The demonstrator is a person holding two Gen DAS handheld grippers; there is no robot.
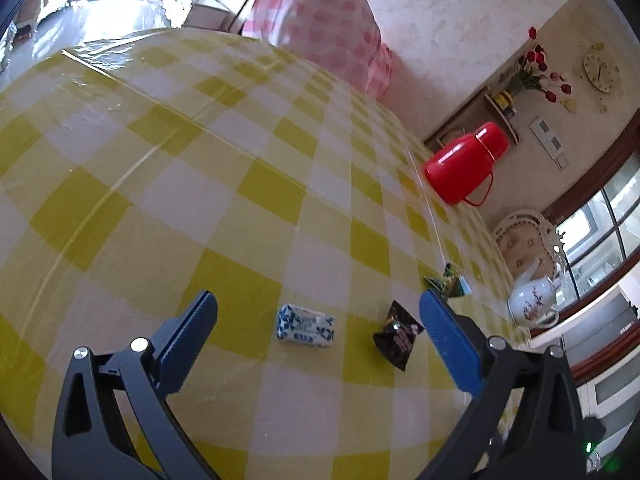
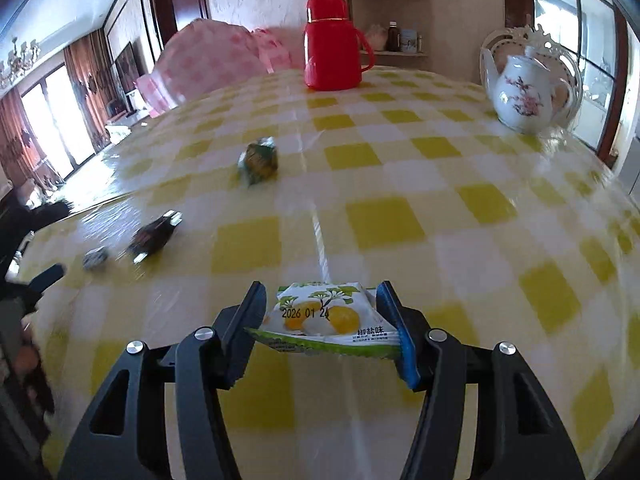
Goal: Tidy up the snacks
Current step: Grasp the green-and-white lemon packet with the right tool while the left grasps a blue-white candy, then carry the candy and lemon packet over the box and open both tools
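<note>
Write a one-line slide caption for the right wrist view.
Right gripper clamps a green-and-white snack packet above the yellow checked table, three more snacks lying ahead.

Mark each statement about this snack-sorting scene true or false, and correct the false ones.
1. The right gripper is shut on the green-and-white snack packet. True.
2. The left gripper holds the blue-and-white candy. False: its fingers are spread open and the candy lies on the tablecloth between them, untouched.
3. The red thermos stands upright on the table. True.
4. The white teapot is lying on its side. False: it stands upright, spout pointing up.
5. The dark brown packet lies beside the blue-and-white candy, apart from it. True.
</note>
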